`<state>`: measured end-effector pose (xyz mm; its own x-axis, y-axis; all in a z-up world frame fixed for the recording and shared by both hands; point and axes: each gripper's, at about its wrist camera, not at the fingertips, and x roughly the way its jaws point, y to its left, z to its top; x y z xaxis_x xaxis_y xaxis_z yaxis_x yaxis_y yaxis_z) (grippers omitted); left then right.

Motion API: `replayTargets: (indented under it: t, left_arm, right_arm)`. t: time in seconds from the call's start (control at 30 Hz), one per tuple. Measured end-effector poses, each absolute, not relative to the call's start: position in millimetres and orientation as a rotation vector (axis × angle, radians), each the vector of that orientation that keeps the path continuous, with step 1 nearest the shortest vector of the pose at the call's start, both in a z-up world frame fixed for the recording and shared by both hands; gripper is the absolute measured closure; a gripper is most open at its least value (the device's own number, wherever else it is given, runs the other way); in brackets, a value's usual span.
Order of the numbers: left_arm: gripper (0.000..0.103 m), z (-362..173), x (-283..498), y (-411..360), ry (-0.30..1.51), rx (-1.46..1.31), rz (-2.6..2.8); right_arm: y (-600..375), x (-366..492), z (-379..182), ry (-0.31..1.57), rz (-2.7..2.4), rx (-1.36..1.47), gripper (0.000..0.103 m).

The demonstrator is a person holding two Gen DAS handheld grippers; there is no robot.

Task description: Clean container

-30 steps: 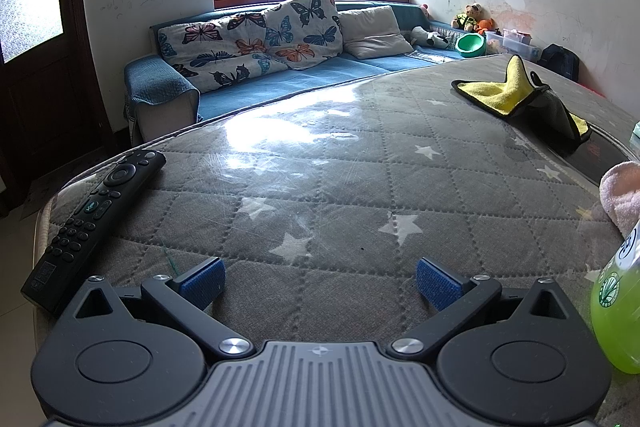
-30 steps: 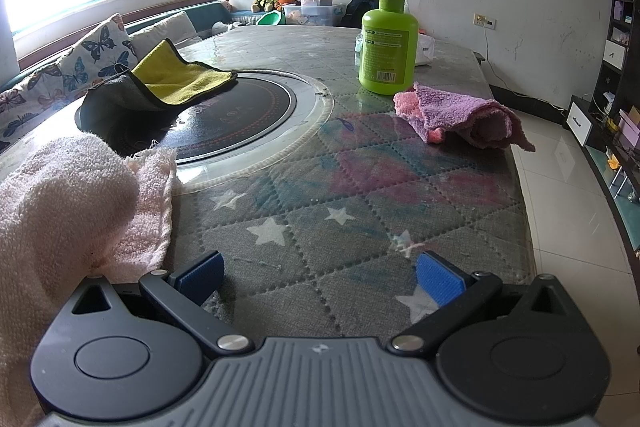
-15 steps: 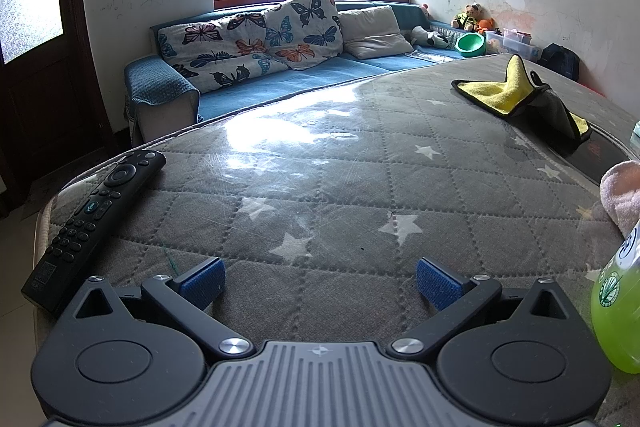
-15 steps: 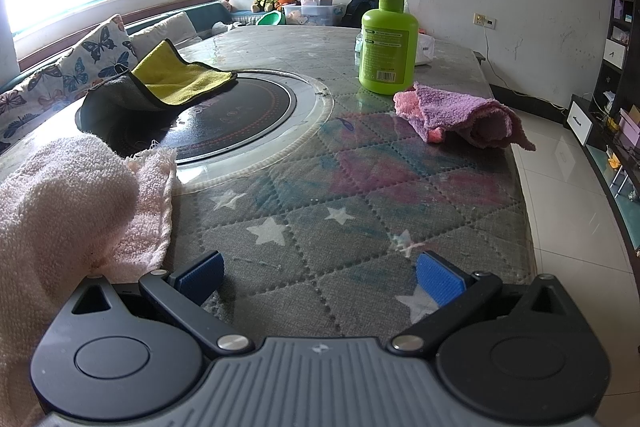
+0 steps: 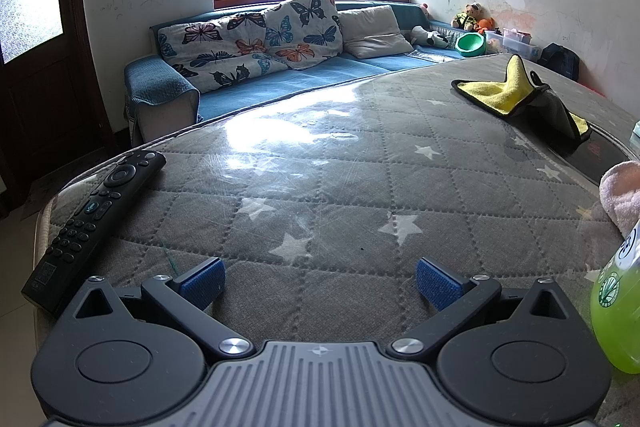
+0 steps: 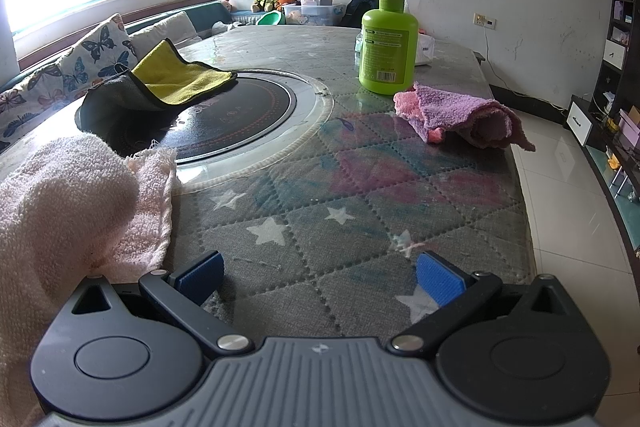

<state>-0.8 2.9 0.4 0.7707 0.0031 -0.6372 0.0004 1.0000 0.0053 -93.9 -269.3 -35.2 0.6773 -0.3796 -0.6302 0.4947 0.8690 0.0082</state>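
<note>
My left hand-held gripper [image 5: 318, 283] sits low over the tabletop [image 5: 340, 163], jaws apart, nothing between them. Far left, a black remote [image 5: 94, 219] lies at the edge. A green bottle [image 5: 616, 311] is just right of this gripper. My right hand-held gripper [image 6: 320, 277] is spread too, empty. Pink towel [image 6: 76, 203] near left; yellow cloth [image 6: 180, 77] farther back; another green bottle [image 6: 388, 47] stands far right, touching a purple towel [image 6: 460, 115].
</note>
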Motion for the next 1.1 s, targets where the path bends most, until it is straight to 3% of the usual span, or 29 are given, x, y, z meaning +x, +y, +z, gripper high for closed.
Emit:
replayTargets:
  t: [1.1]
  left_arm:
    - [0.0,3.3,-2.1,2.1,0.699,-0.001,-0.015]
  right_arm:
    - [-268.9,-94.2,-35.3,0.663,-0.492,0.188,0.0]
